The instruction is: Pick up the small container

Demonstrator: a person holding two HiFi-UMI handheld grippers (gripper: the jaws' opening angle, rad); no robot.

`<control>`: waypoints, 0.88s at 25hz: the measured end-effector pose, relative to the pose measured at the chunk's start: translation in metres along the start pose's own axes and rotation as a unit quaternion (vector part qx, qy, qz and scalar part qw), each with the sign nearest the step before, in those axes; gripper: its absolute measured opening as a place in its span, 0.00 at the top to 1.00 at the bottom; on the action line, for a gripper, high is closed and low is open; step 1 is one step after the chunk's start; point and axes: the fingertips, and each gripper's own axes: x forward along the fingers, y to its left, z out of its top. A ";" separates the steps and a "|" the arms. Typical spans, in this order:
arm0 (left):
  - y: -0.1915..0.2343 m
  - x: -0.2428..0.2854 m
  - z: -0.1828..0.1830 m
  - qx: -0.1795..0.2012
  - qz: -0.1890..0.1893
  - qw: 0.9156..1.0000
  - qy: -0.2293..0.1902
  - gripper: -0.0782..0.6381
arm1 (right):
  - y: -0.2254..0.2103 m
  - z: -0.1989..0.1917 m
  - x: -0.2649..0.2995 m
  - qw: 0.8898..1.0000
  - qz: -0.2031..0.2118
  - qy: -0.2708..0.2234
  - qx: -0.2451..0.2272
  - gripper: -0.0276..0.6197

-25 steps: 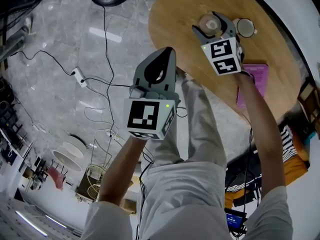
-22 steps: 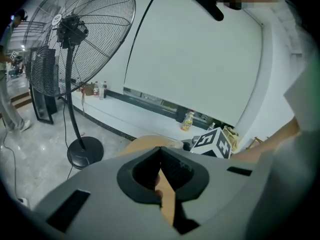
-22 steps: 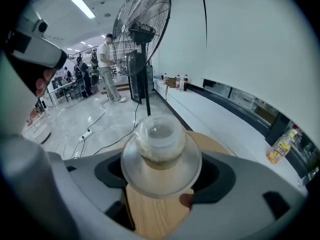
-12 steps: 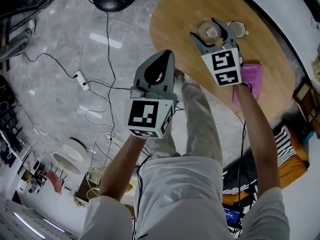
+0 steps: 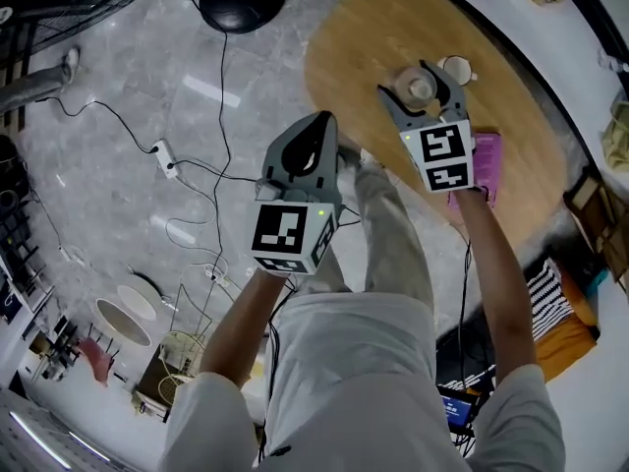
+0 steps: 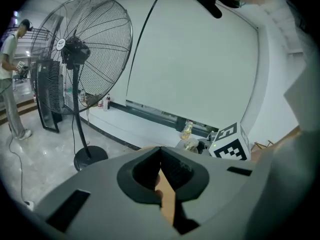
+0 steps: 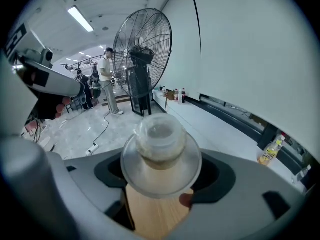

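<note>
Wooden table (image 5: 364,37), upper right; small container (image 7: 161,144) held above it.
Right gripper (image 5: 411,82) grips it; left gripper (image 6: 161,156) closed, empty. Pick-up looks done; next, keep it level.

The small container (image 7: 161,134) is showing clear, glossy plastic, slightly cloudy, with a wide smooth rim. The right gripper (image 5: 408,79) and the left gripper (image 5: 319,124) are looking like matt grey plastic. The table (image 5: 364,37) is showing pale wood with a fine grain and a satin face. The floor (image 5: 118,96) is gleaming like polished grey stone. The trousers (image 5: 393,234) are looking like soft, light cloth.
</note>
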 end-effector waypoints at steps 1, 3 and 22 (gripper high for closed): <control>0.001 -0.004 0.002 0.001 0.002 1.000 -0.001 0.87 | 0.002 0.004 -0.005 1.000 0.002 -0.003 0.001 0.44; 0.002 -0.011 0.006 0.001 0.006 1.000 -0.006 0.87 | 0.004 0.013 -0.015 1.000 0.004 -0.009 0.002 0.44; -0.018 -0.079 0.049 -0.015 0.027 0.998 -0.059 0.87 | 0.021 0.071 -0.107 0.999 0.003 -0.042 -0.002 0.44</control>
